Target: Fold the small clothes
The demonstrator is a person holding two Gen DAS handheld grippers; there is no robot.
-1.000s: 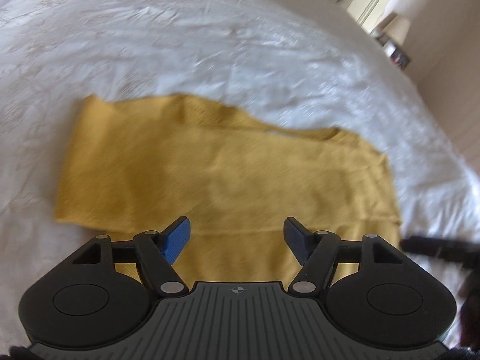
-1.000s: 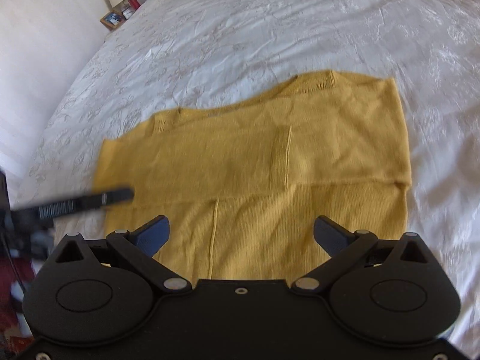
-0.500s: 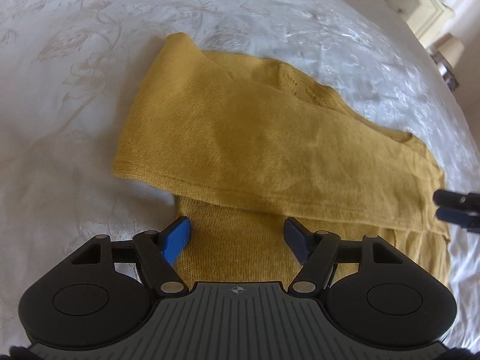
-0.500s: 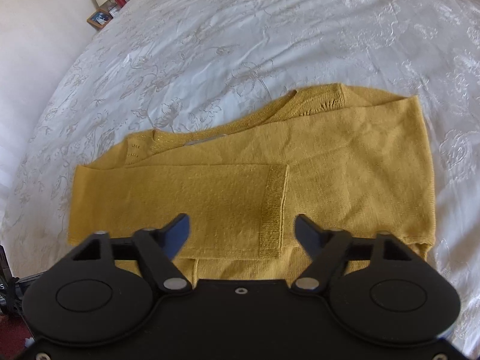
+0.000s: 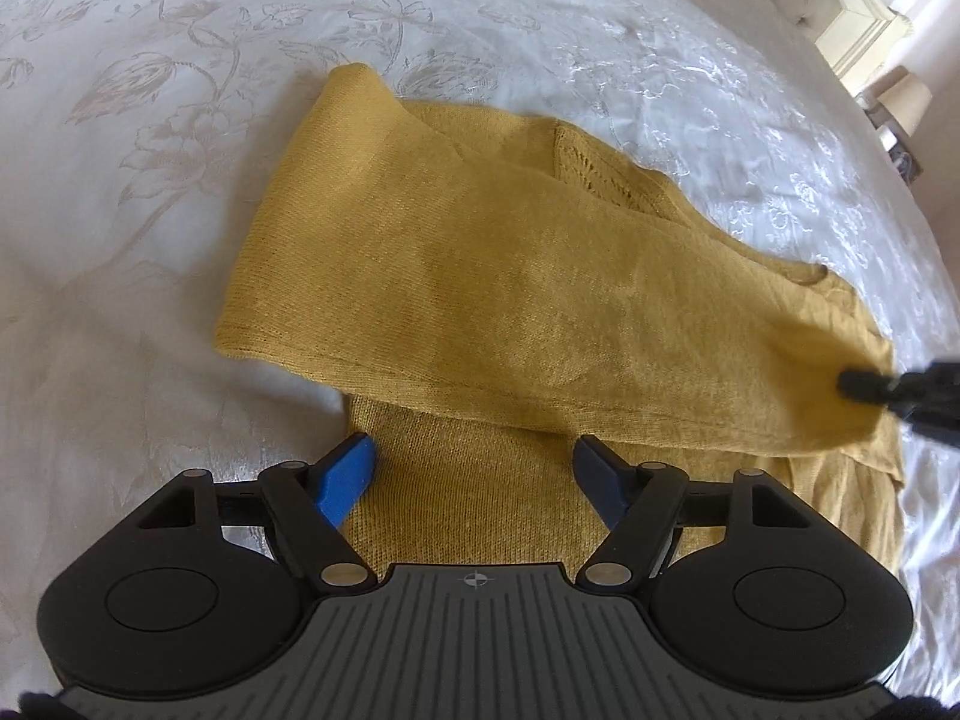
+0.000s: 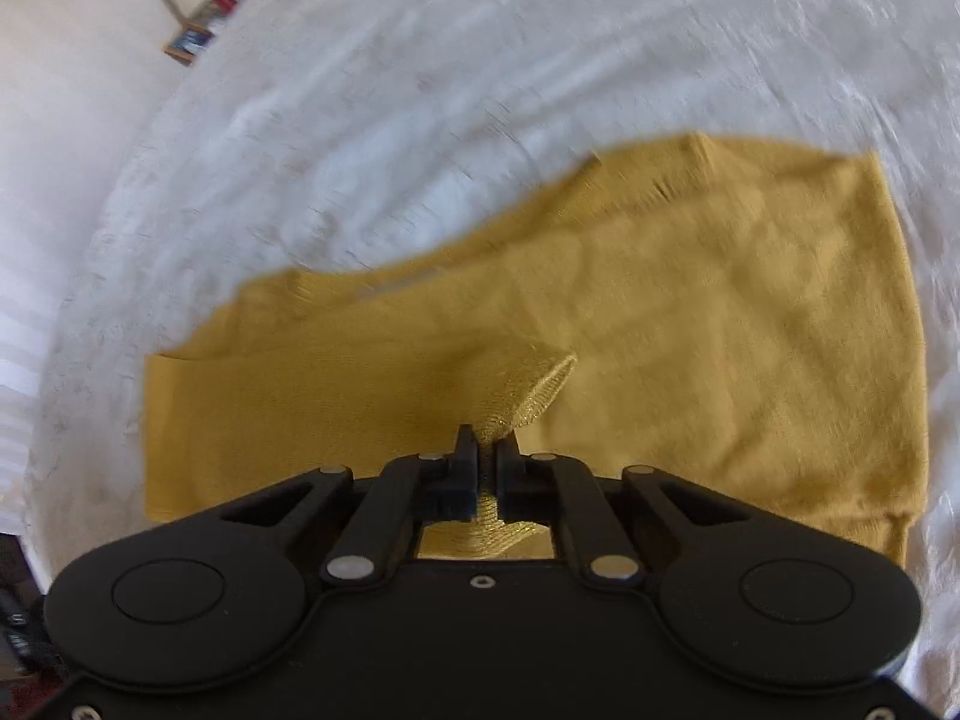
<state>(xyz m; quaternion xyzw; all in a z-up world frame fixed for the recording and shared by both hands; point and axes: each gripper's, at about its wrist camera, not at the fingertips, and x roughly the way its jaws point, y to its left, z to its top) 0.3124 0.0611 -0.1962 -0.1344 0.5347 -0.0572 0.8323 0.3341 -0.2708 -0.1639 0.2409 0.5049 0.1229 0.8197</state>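
The mustard-yellow sweater lay flat on the white embroidered bedspread, its long axis running crosswise in front of both tools, with one sleeve already folded across the body. The right hand-held gripper was pinched tight on the ribbed cuff of that sleeve, the cloth rising in a small peak straight ahead of its jaws, so this hand was plainly the one in charge of the fold (the view was blurred, suggesting motion). The left hand-held gripper hung with its blue-padded jaws spread wide and empty, low over the lower body of the sweater near its left edge; whether its pads touched the knit could not be told. In the left view the right tool's black tip showed at the sleeve's far end. Nothing on the bed blocked the way; a lamp and bedside clutter stood well apart.
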